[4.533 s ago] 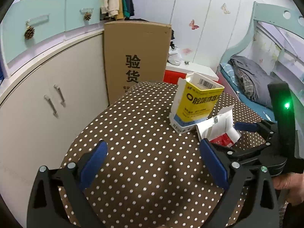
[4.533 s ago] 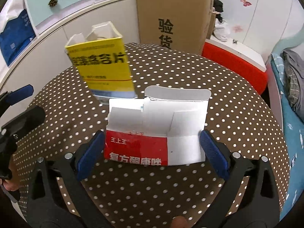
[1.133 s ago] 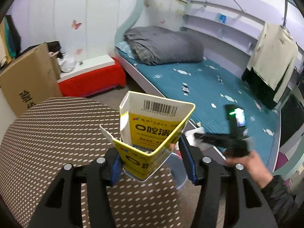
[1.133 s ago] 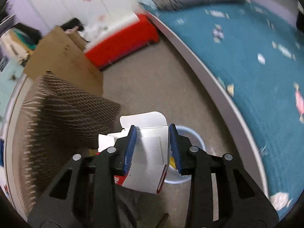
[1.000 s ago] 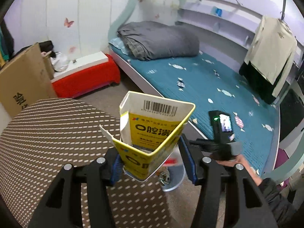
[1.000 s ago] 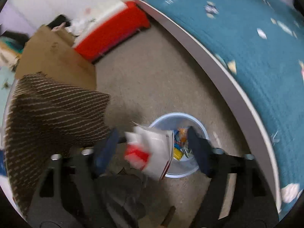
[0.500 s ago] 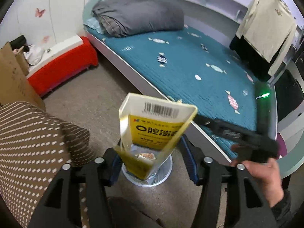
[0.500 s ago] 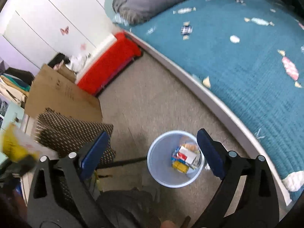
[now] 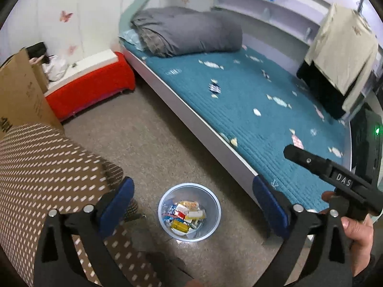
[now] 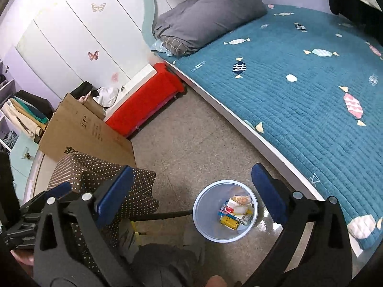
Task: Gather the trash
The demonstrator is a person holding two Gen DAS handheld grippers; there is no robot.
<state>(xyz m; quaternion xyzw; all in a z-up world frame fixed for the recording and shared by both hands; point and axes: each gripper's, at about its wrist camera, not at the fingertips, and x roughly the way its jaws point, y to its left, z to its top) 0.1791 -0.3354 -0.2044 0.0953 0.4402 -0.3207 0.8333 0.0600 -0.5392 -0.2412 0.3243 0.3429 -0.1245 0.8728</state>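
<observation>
A pale blue trash bin (image 9: 163,205) stands on the floor between the table and the bed. Inside it lie a yellow box (image 9: 179,225), a red and white box (image 9: 182,214) and other packets. My left gripper (image 9: 192,189) hangs right above the bin, its jaws opening wide, with nothing between them. In the right wrist view the bin (image 10: 198,206) with the yellow box (image 10: 229,222) sits low between the blue pads. My right gripper (image 10: 191,175) is higher up, its jaws also still opening, and it is empty. A hand holds its black body (image 9: 335,174) at the right of the left wrist view.
The round table with a brown dotted cloth (image 9: 36,167) lies left of the bin. A bed with a teal quilt (image 9: 239,95) runs along the right. A red bench (image 9: 91,88) and a tall cardboard box (image 9: 19,91) stand behind. A person's dark trouser leg (image 10: 162,263) is near the bin.
The left gripper opened and the yellow box dropped out of it into the bin. The right gripper let the red and white box fall in a second ago and has since risen.
</observation>
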